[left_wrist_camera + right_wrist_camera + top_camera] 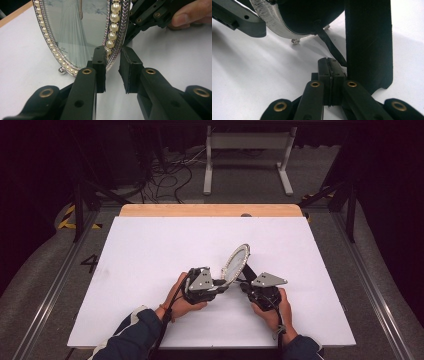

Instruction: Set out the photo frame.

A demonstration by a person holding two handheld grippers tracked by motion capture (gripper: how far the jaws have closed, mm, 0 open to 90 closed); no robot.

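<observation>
White board [150, 250] covers the table almost to its sides, with a strip of bare wood [210, 210] showing along the far edge and dark floor, cables and a pale stand leg beyond it. Broad open room lies over the far left and far right corners and across the whole far half; both hands work close to the near edge, a little right of its middle.

On the left, the left gripper [220, 285] points to the right, its jaws set on either side of the lower rim of an oval picture frame [237, 261]. In the left gripper view the left pad touches the pearl-trimmed silver rim [117, 37], while the right pad stands just behind the edge (a narrow gap shows there, so a firm pinch cannot be told). The frame stands tilted on small ball feet [61, 70] on the board, its glass face toward the left hand.

Behind the frame, to the right, the right gripper [247, 282] has its jaws closed flat together, beside the frame's black back stand [368, 42] and its thin cord [332, 48]; whether the pads pinch anything cannot be told.
</observation>
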